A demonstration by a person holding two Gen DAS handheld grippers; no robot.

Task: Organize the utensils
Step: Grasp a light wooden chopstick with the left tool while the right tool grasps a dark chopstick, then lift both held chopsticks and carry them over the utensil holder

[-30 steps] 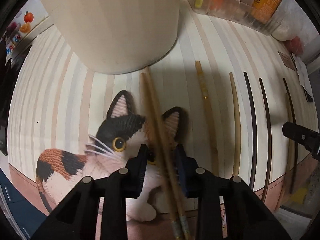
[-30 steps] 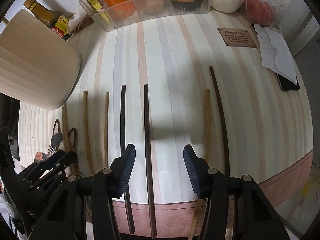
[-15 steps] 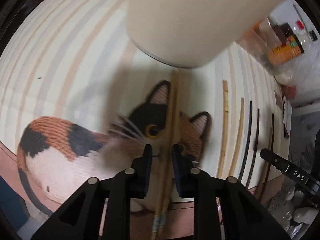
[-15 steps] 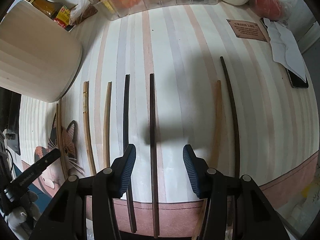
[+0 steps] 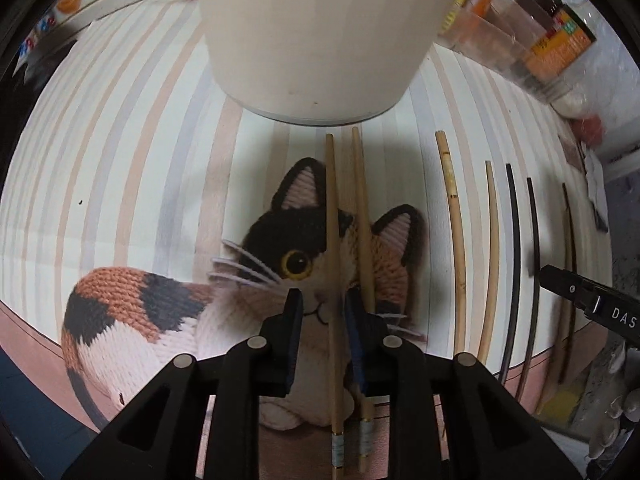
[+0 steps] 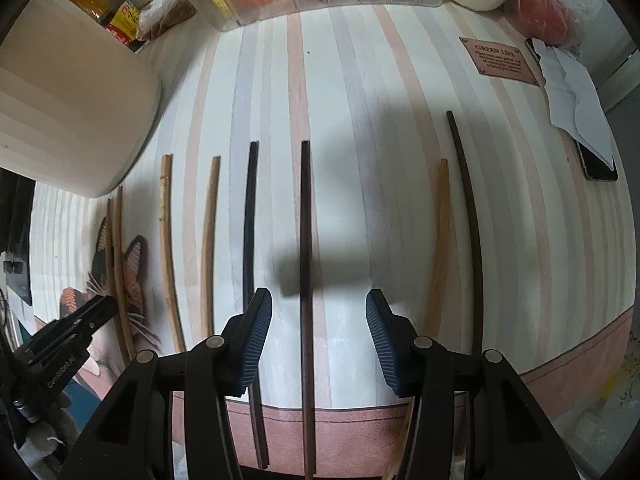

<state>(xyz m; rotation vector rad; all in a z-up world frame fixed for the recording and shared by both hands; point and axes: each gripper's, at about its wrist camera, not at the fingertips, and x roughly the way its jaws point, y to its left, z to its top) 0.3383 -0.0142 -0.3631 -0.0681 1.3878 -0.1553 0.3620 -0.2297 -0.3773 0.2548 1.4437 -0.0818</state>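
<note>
1. My left gripper hangs over the cat mat, jaws slightly apart and gripping nothing; one light chopstick runs between them, its twin lies just right.
2. My right gripper is wide apart, straddling a dark chopstick.
3. Plan: centre, lower, close gently, then lift toward the cream holder beyond.

Eight chopsticks lie parallel, spaced across the striped mat.

Black left gripper and right gripper (blue ribbed pads, silver screws).
</note>
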